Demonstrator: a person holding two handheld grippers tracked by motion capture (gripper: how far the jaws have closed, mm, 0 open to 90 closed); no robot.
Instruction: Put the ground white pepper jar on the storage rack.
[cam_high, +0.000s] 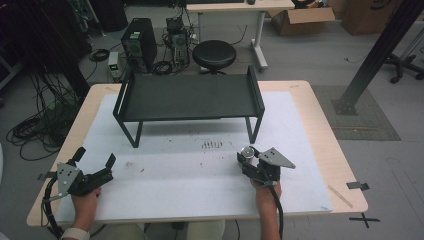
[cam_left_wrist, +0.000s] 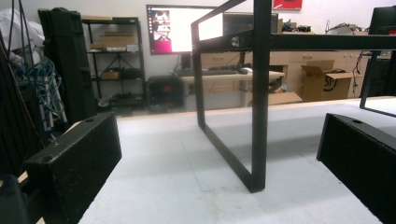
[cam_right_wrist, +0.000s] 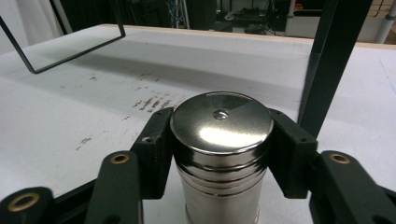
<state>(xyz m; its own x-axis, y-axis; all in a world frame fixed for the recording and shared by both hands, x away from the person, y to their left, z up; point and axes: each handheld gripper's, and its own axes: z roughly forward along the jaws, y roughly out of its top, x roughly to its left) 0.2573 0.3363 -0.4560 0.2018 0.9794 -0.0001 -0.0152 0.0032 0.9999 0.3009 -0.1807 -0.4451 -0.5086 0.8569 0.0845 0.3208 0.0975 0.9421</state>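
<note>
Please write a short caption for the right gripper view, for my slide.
Right gripper shut on an upright shiny metal canister standing on the white table.

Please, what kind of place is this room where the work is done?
Probably a lab or workshop. Computer towers and loose cables lie on the floor behind the table, cardboard boxes stand by a desk, and a monitor glows beside storage shelves.

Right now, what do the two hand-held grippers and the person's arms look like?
Both are matte black. The left hand-held gripper and the right hand-held gripper each carry a grey three-cornered plate with small holes on top. Black cables trail back along the forearms. In the right gripper view, brass-coloured rings mark the jaw pivots. The left wrist wears a white band; no sleeves show.
</note>
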